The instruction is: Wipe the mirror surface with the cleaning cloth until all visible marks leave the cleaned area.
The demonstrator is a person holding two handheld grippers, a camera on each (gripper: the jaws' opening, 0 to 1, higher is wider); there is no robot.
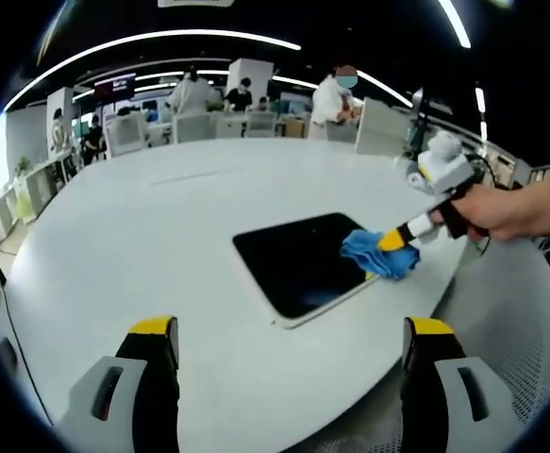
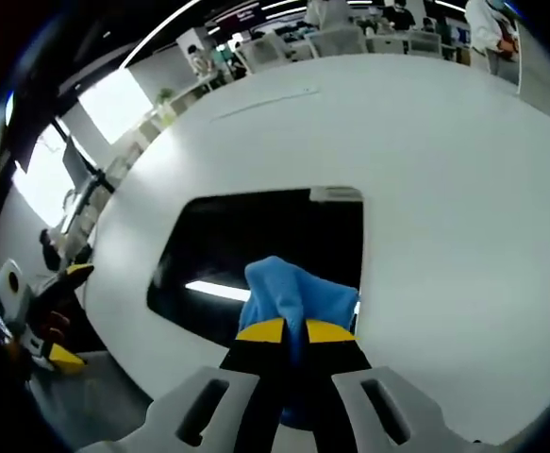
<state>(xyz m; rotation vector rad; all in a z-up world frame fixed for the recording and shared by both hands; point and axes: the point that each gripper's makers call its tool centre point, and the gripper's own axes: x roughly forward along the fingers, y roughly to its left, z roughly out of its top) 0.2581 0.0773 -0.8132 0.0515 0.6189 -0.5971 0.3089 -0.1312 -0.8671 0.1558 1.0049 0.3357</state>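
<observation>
On the white worktop (image 1: 142,236), 1 mirror (image 1: 298,260); your right hand-held gripper (image 2: 294,332) pinches 1 blue cleaning cloth (image 2: 293,294), your left hand-held gripper (image 1: 289,340) spread wide, office behind.

Blue cleaning cloth (image 2: 298,294), dark white-rimmed mirror (image 1: 303,261), plain white table (image 1: 142,236), black yellow-tipped jaws.

Bright office, ceiling light strips (image 1: 161,40)

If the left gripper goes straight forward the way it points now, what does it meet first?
Probably the bare white table, then the near edge of the mirror. The left gripper is open and holds nothing. Depth is hard to judge here.
</observation>
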